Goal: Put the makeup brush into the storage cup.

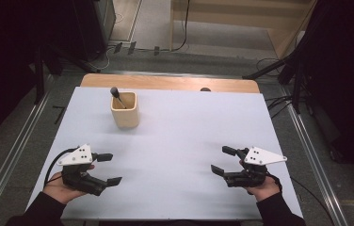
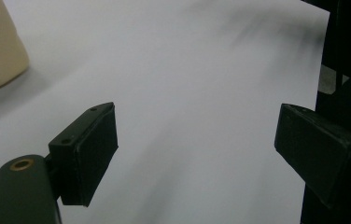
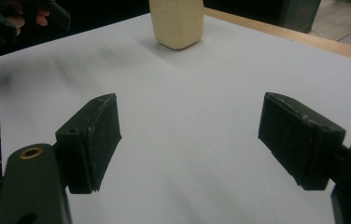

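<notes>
The beige cup (image 1: 125, 110) is seen at 11 o'clock, far side of the table (image 1: 189, 136), a dark-tipped brush (image 1: 117, 96) leaning inside. It is judged light, rigid, tippable; a wall grip is advised. Left gripper (image 1: 108, 169) and right gripper (image 1: 223, 160) are spread, empty.

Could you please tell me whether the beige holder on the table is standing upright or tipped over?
Upright: the beige holder stands on its base on the white table, mouth up, with a dark-tipped brush leaning inside.
</notes>
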The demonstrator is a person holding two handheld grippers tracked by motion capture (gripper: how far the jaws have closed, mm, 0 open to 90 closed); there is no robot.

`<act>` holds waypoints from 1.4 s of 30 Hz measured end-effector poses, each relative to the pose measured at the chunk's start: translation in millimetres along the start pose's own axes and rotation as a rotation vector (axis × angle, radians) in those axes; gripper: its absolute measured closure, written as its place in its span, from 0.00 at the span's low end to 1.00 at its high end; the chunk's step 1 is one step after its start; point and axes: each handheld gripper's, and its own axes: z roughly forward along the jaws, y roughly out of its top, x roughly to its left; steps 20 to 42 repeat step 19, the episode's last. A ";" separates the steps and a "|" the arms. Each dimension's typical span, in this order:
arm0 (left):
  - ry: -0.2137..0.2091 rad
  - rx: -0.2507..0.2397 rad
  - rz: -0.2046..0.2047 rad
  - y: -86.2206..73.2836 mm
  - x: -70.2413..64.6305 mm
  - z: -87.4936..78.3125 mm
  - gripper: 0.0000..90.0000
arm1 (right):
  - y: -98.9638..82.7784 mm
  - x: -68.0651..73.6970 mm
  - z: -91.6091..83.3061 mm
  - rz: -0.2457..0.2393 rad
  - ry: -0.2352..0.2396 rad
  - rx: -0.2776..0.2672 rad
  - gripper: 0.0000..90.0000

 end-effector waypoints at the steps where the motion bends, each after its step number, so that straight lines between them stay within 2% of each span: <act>1: -0.001 0.005 0.000 -0.4 0.2 0.7 0.16 | 0.0 0.0 -0.1 0.001 0.001 -0.001 0.24; 13: 0.017 0.031 0.017 -1.7 -1.5 4.8 0.15 | 0.0 0.4 0.1 0.000 0.005 0.000 0.24; 42: 0.022 0.025 0.015 -2.1 0.0 6.1 0.15 | 0.1 0.2 0.6 -0.003 0.008 -0.003 0.24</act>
